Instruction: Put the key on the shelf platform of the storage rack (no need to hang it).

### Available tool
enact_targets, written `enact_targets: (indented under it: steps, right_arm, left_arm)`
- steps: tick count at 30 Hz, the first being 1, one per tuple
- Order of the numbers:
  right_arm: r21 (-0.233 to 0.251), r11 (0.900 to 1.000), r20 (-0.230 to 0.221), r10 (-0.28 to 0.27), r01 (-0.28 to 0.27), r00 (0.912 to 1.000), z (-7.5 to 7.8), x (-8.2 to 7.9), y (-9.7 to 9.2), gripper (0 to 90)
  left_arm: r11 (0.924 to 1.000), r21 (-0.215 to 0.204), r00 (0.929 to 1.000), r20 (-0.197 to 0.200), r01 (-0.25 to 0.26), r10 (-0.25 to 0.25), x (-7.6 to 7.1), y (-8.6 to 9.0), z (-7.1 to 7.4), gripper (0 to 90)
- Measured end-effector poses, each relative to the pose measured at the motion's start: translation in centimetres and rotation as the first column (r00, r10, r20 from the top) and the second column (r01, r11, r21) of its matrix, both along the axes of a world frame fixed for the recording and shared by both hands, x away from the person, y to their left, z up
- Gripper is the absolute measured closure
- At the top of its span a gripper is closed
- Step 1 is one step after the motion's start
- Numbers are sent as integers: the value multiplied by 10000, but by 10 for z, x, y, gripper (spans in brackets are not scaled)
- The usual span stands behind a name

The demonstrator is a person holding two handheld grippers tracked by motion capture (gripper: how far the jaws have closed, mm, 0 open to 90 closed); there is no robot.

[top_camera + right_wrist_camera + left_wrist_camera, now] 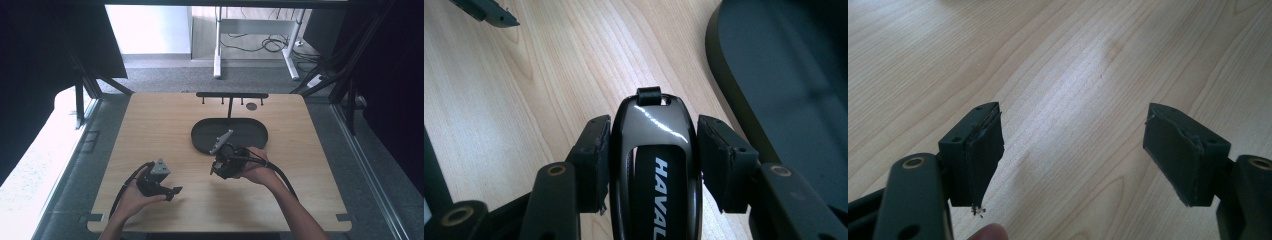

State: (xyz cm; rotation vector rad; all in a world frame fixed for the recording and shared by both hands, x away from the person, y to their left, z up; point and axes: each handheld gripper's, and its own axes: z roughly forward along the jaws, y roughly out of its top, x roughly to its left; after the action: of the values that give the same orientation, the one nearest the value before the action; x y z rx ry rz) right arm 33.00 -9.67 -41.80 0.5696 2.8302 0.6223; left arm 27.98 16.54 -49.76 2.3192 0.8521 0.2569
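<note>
Jaws of the right gripper [651, 160] pinch a glossy black car key [655, 165] by its two flat sides, its small loop end pointing forward past the tips. Just ahead and to that gripper's right lies the dark oval tray [200, 134], with the hook rack [231, 95] standing beyond it on the wooden table [165, 115]. Setting the key down cleanly probably means keeping the pinch square so the smooth shell cannot twist, and lowering before letting go. Left gripper [1073, 150] rests in the hand, jaws spread wide and empty above bare wood
</note>
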Motion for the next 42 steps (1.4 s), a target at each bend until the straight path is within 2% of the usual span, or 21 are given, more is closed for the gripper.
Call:
enact_targets:
  steps: [5, 7, 9, 15, 34, 42]
  right_arm:
    - [-107, 9999, 38, 53, -52, 10000, -2, -1, 3, 499]
    - [-167, 9998, 62, 111, -110, 9999, -4, -2, 4, 499]
    - [-157, 9998, 61, 99, -98, 9999, -5, -2, 6, 499]
    - [-229, 9996, 85, 159, -157, 9998, -6, -3, 8, 499]
    - [-612, 9976, 221, 350, -336, 9991, -14, -7, 14, 499]
    - [-478, 9981, 226, 407, -396, 9989, -13, -8, 15, 499]
  left_arm:
    - [10000, 35, 10000, -39, 29, -29, 1, 0, -1, 243]
    - [9998, 182, 9996, -281, 74, -69, 2, -1, -5, 234]
    - [9994, 324, 9994, -337, 86, -75, 3, -1, -7, 233]
    - [9997, 211, 9995, -301, 107, -101, 2, -2, -6, 231]
    - [9990, 405, 9987, -478, 194, -175, 3, -4, -11, 225]
    - [9984, 514, 9983, -536, 255, -227, 3, -6, -13, 219]
